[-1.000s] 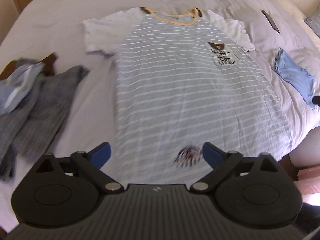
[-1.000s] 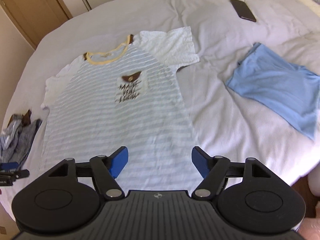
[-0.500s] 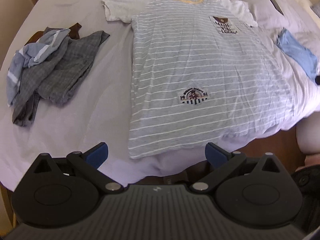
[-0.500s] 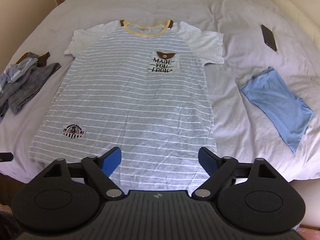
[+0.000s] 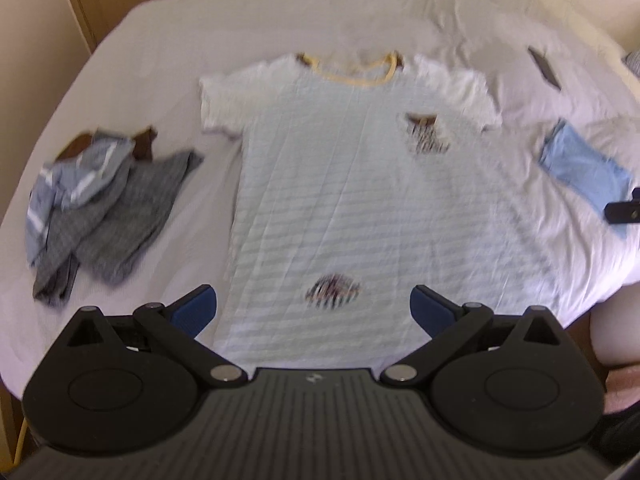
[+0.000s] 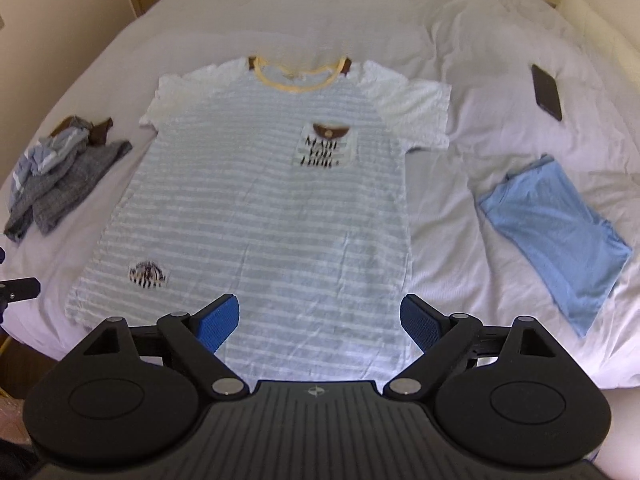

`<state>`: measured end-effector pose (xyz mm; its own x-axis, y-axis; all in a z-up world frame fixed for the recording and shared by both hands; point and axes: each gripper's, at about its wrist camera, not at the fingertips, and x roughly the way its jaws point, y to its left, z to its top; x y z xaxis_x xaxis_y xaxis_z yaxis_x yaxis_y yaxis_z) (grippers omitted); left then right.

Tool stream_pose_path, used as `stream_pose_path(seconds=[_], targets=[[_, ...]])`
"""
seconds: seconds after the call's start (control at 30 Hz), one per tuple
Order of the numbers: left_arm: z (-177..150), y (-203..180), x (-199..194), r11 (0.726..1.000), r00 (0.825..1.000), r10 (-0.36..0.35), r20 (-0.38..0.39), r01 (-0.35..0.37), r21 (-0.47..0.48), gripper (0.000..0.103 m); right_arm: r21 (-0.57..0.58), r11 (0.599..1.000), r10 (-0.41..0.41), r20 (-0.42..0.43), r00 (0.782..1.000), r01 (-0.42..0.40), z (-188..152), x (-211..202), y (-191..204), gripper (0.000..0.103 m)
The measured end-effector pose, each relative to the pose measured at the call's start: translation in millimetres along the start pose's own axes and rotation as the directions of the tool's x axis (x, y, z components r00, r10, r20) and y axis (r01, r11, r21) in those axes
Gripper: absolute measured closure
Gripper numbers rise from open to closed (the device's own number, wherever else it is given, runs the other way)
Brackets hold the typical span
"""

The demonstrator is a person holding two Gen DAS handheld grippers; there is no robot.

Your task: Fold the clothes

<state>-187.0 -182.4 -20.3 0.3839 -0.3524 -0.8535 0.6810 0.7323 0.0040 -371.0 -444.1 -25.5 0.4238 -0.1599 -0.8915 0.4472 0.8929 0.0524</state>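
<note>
striped tee [image 6: 256, 208] flat mid-bed, hem by both wide-open, empty grippers: left gripper [image 5: 313, 310], right gripper [image 6: 320, 320]

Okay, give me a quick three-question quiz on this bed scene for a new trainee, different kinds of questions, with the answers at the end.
1. True or false: the striped T-shirt lies spread flat, collar away from the grippers.
2. Which item lies on the bed beyond the folded blue garment? A) phone B) book C) remote
3. Fill in: both the left gripper and right gripper are ____ and hold nothing.

Key: 1 true; 2 A; 3 open.
</note>
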Motion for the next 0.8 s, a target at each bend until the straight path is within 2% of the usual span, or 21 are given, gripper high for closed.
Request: stream_pose_path(seconds=[0.17, 0.6, 0.8], targets=[[25.8, -19.0, -9.3, 0.999, 0.995, -0.050, 0.089, 0.051, -0.007, 0.002, 0.023, 1.000, 0.001, 0.054, 0.999, -0.003, 15.9, -12.8, -11.2, 0.010], [63.8, -34.0, -2.9, 0.998, 0.994, -0.045, 0.097, 0.041, 0.039, 0.001, 0.078, 0.997, -0.013, 0.101, 0.995, 0.005, 44.6, -15.0, -26.0, 0.008], [78.7, -35.9, 2.7, 0.999, 0.997, -0.035, 0.072, 0.032, 0.042, 0.001, 0.107, 0.994, 0.002, 0.117, 0.993, -0.015, 58.3, -10.0, -28.4, 0.008]])
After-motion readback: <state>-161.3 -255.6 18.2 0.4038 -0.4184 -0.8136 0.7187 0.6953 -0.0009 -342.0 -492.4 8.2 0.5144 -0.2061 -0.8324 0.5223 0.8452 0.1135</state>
